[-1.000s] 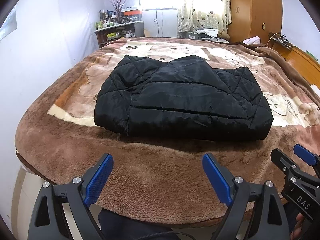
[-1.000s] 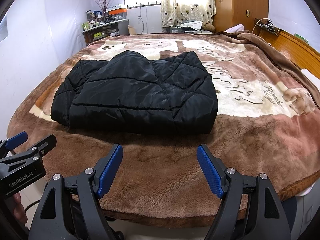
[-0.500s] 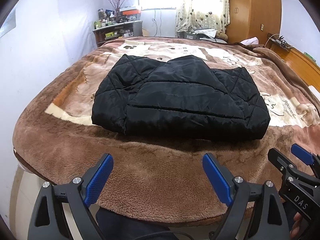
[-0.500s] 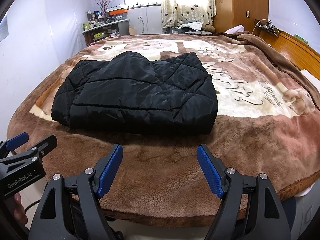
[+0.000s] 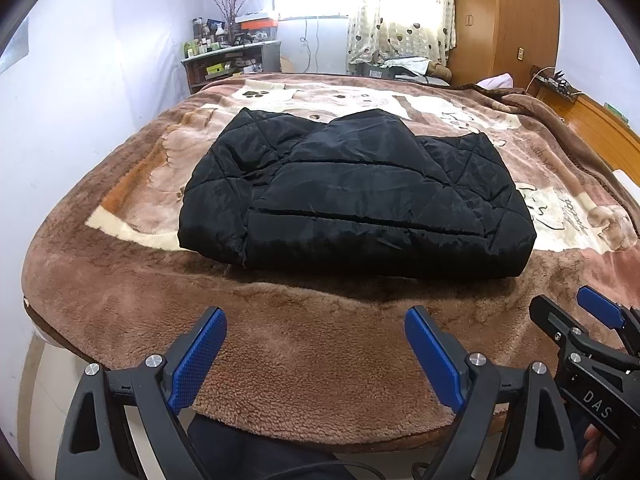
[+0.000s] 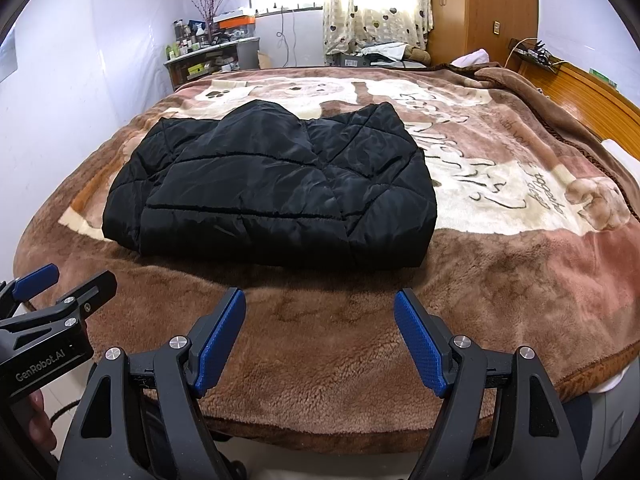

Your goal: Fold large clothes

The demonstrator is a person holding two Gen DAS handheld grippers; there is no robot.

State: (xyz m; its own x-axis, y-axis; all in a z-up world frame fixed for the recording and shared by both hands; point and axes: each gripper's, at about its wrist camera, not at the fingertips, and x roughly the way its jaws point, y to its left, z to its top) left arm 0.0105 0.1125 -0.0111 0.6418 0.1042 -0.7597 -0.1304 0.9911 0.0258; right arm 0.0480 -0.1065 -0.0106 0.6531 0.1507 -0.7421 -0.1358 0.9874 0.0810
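A black quilted padded jacket (image 5: 356,196) lies folded into a thick rectangular bundle near the middle of a bed, on a brown plush blanket printed with cartoon bears (image 5: 304,360), while the left gripper (image 5: 316,356) and the right gripper (image 6: 320,340) hang over the near blanket edge, each with blue-padded jaws spread wide and holding nothing — both well short of the garment. In the left wrist view the bundle sits at about 12 o'clock from the gripper; in the right wrist view it lies toward 11 o'clock. The fold looks largely complete, yet the risks are plain: the slick, puffy shell is likely to spring open if a gripper pinches only the top layer, and the loose layered edge at the bundle's 8 o'clock corner (image 5: 240,240) could peel apart if dragged across the clinging pile of the blanket. A one-sided lift would probably tip the stack and spill the inner folds; a shallow bite may slip off the padded fabric altogether. Clutter on the grey shelf (image 6: 212,56) at the far wall stands well apart from the work.
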